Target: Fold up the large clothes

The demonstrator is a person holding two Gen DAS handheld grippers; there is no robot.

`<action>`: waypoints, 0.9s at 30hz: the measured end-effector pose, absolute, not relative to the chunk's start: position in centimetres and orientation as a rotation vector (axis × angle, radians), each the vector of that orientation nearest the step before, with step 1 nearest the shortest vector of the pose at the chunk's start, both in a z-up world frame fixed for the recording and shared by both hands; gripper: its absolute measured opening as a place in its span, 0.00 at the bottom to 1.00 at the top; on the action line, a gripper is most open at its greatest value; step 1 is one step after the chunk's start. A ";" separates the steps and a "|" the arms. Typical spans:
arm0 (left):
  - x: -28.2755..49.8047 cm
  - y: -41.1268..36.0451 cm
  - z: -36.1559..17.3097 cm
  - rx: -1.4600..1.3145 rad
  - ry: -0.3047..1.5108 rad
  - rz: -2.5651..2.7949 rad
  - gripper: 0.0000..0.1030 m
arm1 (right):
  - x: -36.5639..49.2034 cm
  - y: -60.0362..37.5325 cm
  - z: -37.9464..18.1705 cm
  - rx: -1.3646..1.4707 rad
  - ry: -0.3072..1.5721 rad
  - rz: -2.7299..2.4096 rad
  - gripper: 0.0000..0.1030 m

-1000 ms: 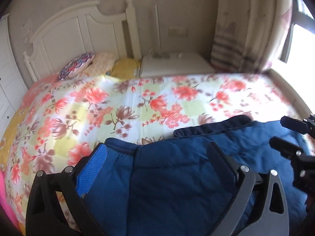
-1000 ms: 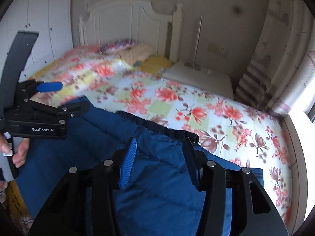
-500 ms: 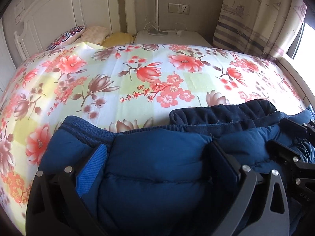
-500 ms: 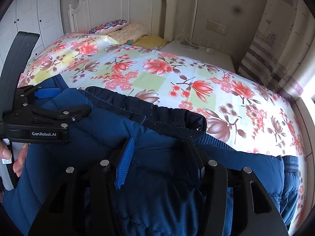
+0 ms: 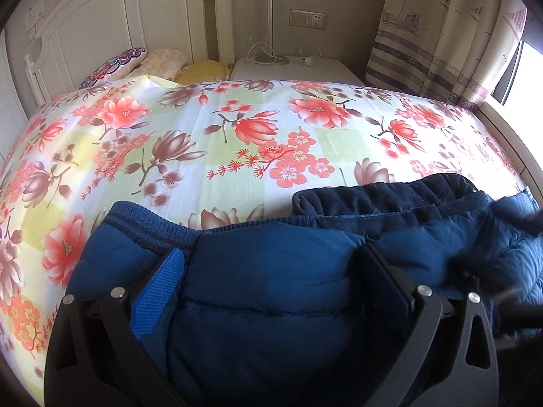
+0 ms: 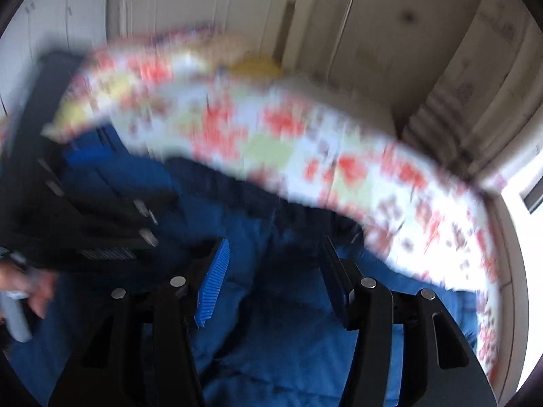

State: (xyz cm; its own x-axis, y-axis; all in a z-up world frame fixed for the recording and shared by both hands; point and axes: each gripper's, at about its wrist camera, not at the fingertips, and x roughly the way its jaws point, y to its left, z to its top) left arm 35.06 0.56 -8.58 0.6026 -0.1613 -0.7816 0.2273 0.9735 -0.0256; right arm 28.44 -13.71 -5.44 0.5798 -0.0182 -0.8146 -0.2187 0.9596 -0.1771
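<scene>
A blue padded jacket [image 5: 271,298] lies bunched on the near part of the floral bed, with its dark navy lining [image 5: 390,200] turned up at the right and a ribbed hem [image 5: 146,224] at the left. My left gripper [image 5: 271,254] is shut on a thick fold of it, which bulges between the pads. The right wrist view is blurred by motion. My right gripper [image 6: 275,242] hangs over the jacket [image 6: 288,339]; its jaws are opening and the cloth sags between them, free of the pads. The left gripper [image 6: 85,220] and a hand [image 6: 30,288] show at the left.
The floral sheet [image 5: 237,135] covers the bed beyond the jacket. Pillows [image 5: 115,64] lie by the white headboard [image 5: 118,17]. A white nightstand [image 5: 292,68] with a lamp base and cable stands behind, and a curtain [image 5: 441,34] and a bright window are at the right.
Both grippers have come down with the jacket, which now rests on the bed. The right gripper's jaws stand slightly wider and its view has gone blurry.
</scene>
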 end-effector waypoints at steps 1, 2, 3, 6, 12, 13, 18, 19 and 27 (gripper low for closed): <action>35.1 0.7 -8.6 0.073 0.899 -0.227 0.98 | 28.4 -13.8 -5.8 -0.271 0.932 0.123 0.53; 35.1 0.8 -8.6 0.071 0.900 -0.229 0.98 | 28.4 -14.1 -5.7 -0.253 0.935 0.130 0.53; 35.1 0.7 -8.6 0.073 0.900 -0.228 0.98 | 28.4 -14.3 -5.6 -0.250 0.943 0.139 0.53; 35.1 0.7 -8.6 0.082 0.898 -0.226 0.98 | 28.1 -15.3 -4.5 -0.267 0.947 0.141 0.52; 35.1 0.7 -8.7 0.073 0.901 -0.231 0.98 | 27.0 -26.9 -3.7 -0.068 0.910 -0.128 0.68; 35.1 0.7 -8.7 0.068 0.902 -0.235 0.98 | 26.9 -29.1 -4.7 0.013 0.935 -0.118 0.68; 35.1 0.7 -8.6 0.070 0.906 -0.234 0.98 | 26.6 -33.0 -6.7 0.248 0.947 -0.046 0.69; 35.2 0.8 -8.5 0.070 0.910 -0.233 0.98 | 26.5 -32.6 -6.7 0.235 0.946 -0.052 0.69; 31.6 -4.0 -3.5 0.075 0.836 -0.323 0.98 | 26.7 -32.6 -7.0 0.237 0.939 -0.044 0.70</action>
State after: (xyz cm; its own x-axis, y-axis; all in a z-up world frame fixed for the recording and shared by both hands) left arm 31.65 -3.97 -3.47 0.6250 -0.2522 -0.7388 0.3109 0.9485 -0.0608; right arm 26.69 -32.61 -6.98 0.5914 0.0654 -0.8037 0.1403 0.9732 0.1824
